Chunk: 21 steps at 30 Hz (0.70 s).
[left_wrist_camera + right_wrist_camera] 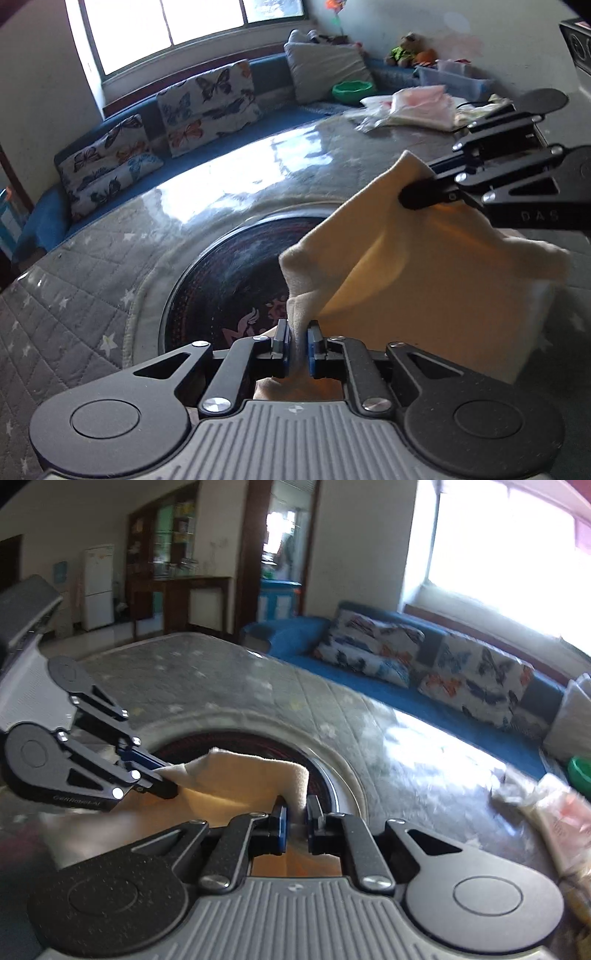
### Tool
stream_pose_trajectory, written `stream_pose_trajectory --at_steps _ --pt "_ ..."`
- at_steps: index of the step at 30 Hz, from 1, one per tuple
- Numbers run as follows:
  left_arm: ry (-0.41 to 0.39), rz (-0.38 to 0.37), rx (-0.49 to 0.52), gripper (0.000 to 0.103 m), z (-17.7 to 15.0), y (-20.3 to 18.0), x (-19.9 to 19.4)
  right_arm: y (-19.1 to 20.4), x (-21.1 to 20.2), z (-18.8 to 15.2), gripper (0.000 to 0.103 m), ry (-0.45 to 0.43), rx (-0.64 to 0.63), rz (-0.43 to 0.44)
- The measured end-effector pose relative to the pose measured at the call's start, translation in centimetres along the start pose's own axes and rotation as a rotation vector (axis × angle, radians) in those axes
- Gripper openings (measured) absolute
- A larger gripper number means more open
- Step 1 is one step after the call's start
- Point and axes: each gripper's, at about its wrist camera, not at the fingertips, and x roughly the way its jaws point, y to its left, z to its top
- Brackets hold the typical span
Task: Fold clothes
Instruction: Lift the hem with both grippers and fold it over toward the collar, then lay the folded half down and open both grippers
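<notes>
At the bottom centre of each wrist view, the left gripper (298, 345) and right gripper (296, 821) each pinch a top corner of the cream garment (417, 273), which hangs above the tabletop (236, 192). Judging by the sag, keep both pinches level and the edge taut while lowering. A pile of clothes (406, 107) lies at the upper right.

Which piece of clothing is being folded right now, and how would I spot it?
Find the grey star-quilted mat before the blue sofa. Above its dark round centre, a cream cloth hangs pinched between both grippers. The other clothes lie heaped at the mat's far edge.
</notes>
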Motion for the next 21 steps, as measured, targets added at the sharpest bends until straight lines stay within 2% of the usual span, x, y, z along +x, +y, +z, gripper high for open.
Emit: stream_pose_trajectory --at_steps 2,4,6,7,11,13,16,21 --pt "0.020 0.004 -0.016 0.013 0.0 0.2 1.1 -0.2 1.0 -0.5 0.012 0.016 0.018 0.003" --pt "0.026 0.015 -0.026 0.021 -0.2 0.3 1.6 -0.9 1.6 -1.4 0.019 0.028 0.058 -0.005" --pt "0.011 0.028 -0.025 0.023 -0.3 0.3 1.4 -1.4 1.0 -2.1 0.024 0.019 0.086 -0.017" --pt "0.009 0.037 -0.025 0.027 -0.4 0.4 1.4 -1.8 0.5 -2.4 0.025 0.013 0.101 -0.020" --pt "-0.004 0.077 -0.036 0.035 -0.3 0.9 1.3 -3.7 -1.5 -4.1 0.025 0.020 0.158 -0.068" --pt "-0.014 0.094 -0.044 0.043 -0.2 1.0 1.2 -4.1 -1.9 -5.0 0.025 0.044 0.161 -0.109" --pt "-0.022 0.120 -0.053 0.045 0.1 1.4 0.9 -4.7 -2.1 -6.2 0.024 0.096 0.179 -0.156" --pt "-0.034 0.160 -0.072 0.046 0.5 2.0 0.4 -5.0 -2.6 -6.0 0.024 0.054 0.217 -0.142"
